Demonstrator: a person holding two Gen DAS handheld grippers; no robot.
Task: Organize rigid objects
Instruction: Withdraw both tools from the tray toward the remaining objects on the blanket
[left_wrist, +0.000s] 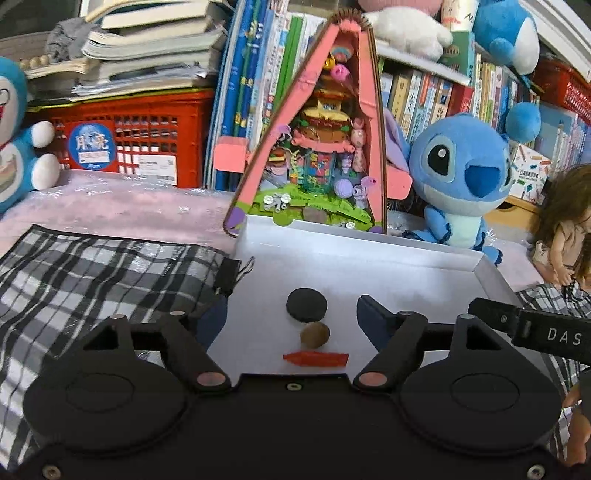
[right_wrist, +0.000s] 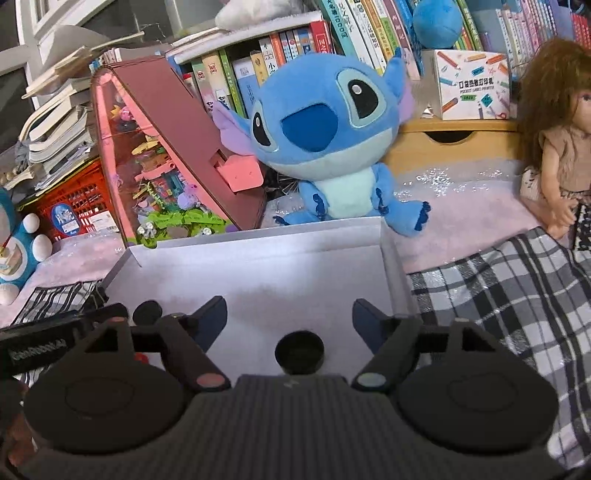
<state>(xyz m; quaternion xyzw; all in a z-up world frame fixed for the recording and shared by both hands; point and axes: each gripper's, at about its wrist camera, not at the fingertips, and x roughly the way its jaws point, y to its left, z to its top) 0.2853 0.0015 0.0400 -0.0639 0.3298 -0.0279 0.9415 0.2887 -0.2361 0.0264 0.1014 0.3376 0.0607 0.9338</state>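
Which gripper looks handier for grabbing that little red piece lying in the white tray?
Probably the left gripper: it is open, with the red piece lying between its fingers. The right gripper has a black cap instead.

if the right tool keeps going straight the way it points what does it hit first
Most likely the small black round cap, lying on the white tray's floor between the open right tool fingers. If it passes above that, the tray's far wall comes next; depth is unclear.

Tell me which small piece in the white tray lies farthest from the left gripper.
The black disc; the brown pebble and red bottle-shaped piece lie nearer.
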